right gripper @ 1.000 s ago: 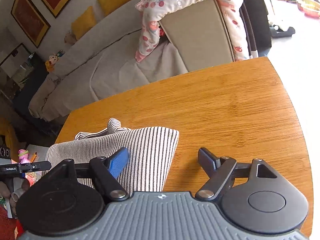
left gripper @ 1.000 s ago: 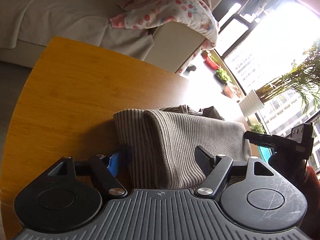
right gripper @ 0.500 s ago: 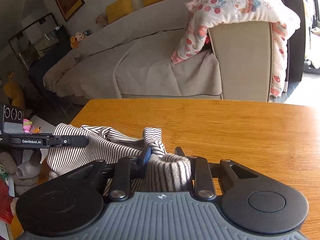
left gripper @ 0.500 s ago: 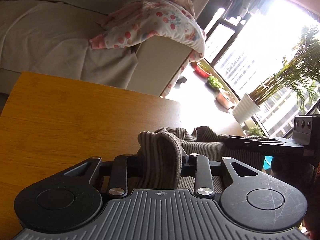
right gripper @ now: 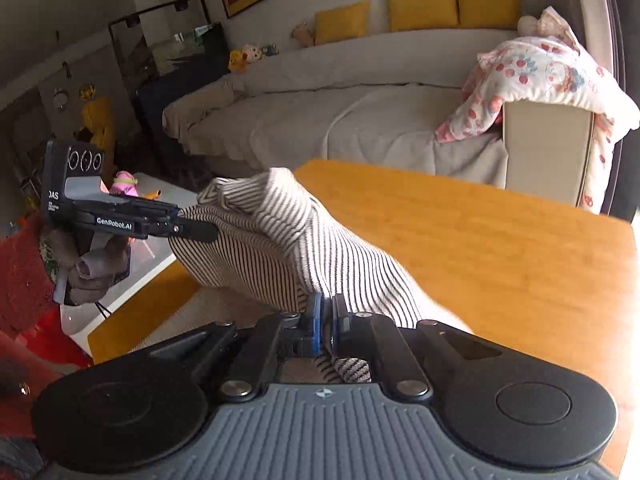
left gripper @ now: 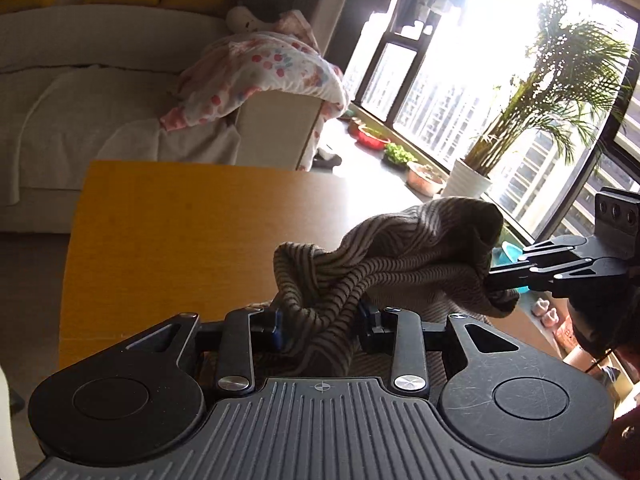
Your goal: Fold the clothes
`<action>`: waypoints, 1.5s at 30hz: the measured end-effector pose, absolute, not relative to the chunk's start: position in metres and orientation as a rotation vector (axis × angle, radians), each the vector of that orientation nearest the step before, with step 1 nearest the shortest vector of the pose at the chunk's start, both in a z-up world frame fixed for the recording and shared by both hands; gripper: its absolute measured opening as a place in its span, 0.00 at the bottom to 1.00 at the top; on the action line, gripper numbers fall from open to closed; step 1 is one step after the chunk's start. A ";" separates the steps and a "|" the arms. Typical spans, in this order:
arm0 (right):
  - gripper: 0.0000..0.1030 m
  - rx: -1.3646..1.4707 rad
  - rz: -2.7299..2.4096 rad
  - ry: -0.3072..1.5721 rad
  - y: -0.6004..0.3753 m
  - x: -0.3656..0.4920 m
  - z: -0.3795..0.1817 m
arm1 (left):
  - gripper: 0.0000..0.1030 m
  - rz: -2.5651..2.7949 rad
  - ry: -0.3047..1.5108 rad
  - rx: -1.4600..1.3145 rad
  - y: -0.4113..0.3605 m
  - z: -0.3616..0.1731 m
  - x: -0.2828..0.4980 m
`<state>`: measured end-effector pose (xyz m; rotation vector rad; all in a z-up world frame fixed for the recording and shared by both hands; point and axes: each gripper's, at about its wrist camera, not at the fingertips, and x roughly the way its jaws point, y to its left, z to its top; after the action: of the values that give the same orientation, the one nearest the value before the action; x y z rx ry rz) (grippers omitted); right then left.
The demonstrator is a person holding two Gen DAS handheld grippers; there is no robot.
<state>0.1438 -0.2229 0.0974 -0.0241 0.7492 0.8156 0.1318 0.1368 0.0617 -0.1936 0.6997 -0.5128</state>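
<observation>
From the left wrist view, the left gripper (left gripper: 320, 326) has a thick bunch of the striped garment (left gripper: 400, 256) between its jaws; the jaws are easing open a little, but the pads look like they still press on the cloth. The garment is soft, ribbed knit with thin dark and pale stripes, and it hangs in folds above the wooden table (left gripper: 180, 232), stretched over to the other tool at the right edge, which pinches its far end. The table is smooth and honey-coloured. Behind it stands a pale sofa (left gripper: 80, 112) with a spotted blanket (left gripper: 260, 76) over its arm. From the right wrist view, the right gripper (right gripper: 326, 320) is clenched tight on a thin edge of the same garment (right gripper: 272, 248), and the left tool bites the cloth off to the left, held by a gloved hand (right gripper: 92, 268). So 2 grippers hold 1 piece of cloth up in the air. I think this is the lifting step of a fold. Next, both ends likely need to travel together and lay the cloth down flat and even.
</observation>
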 end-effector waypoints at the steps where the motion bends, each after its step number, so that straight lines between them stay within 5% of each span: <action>1: 0.05 -0.025 0.808 0.775 -0.225 0.136 0.090 | 0.38 -0.509 0.717 -0.183 0.138 0.058 0.122; 7: 0.06 -0.044 0.715 0.882 -0.253 0.089 0.063 | 0.54 -0.495 0.755 -0.094 0.143 0.057 0.067; 9: 0.16 0.015 0.679 0.871 -0.270 0.086 0.068 | 0.68 -0.516 0.743 -0.194 0.158 0.061 0.059; 11: 0.45 0.111 0.645 0.839 -0.288 0.087 0.075 | 0.77 -0.525 0.728 -0.333 0.174 0.063 0.060; 13: 0.58 0.226 0.622 0.812 -0.302 0.095 0.078 | 0.83 -0.527 0.714 -0.486 0.189 0.063 0.064; 16: 0.63 0.375 0.603 0.812 -0.311 0.112 0.070 | 0.95 -0.511 0.742 -0.695 0.199 0.052 0.087; 26: 0.64 0.341 0.609 0.927 -0.256 0.146 0.027 | 0.90 -0.491 1.052 -0.718 0.151 0.008 0.139; 34: 0.63 0.398 0.657 0.903 -0.266 0.152 0.019 | 0.95 -0.619 0.914 -0.903 0.170 0.032 0.105; 41: 0.63 0.342 0.646 0.868 -0.259 0.148 0.021 | 0.95 -0.574 0.957 -1.172 0.150 -0.026 0.152; 45: 0.63 0.253 0.653 0.830 -0.255 0.136 0.022 | 0.70 -0.455 0.887 -1.040 0.163 -0.010 0.179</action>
<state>0.1356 -0.2550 0.0218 0.2530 0.8304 0.6533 0.1789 0.1633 -0.0099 -1.0399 0.8870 -0.4547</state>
